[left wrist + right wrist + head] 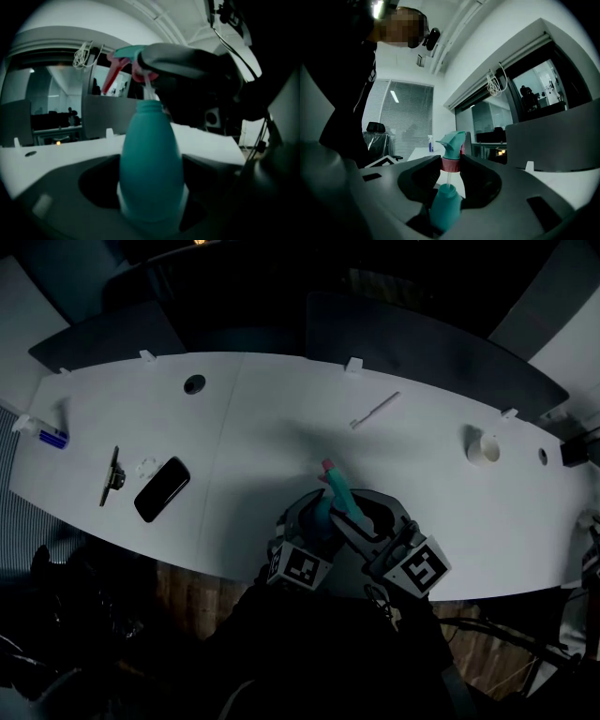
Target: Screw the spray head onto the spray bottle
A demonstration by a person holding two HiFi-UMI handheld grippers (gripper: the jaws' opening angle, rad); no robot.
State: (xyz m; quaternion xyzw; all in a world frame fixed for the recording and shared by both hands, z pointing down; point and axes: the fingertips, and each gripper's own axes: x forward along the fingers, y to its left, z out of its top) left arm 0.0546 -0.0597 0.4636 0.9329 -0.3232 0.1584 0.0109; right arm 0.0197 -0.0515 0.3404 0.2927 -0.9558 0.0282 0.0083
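Head view is dim. Both grippers merge into one dark clump at the near edge of the worktop (281, 418), and the jaws cannot be read there.

Spray bottle (150, 154): the base is cut off by the bottom of the left gripper view, and the jaws cover its lower sides.

Left gripper (151, 192): jaws clenched on the bottle's lower body, neck pointing up.

Spray head (452, 140): directly above the bottle's neck. In the left gripper view the right gripper's dark body mostly masks its collar.

Right gripper (451, 164): jaws grasping the head's pink collar from both sides. The collar sits clear of the neck, and a bare stretch of tube (449, 178) shows between them, running down into the neck.

Phone (161, 488): well left of the bottle.
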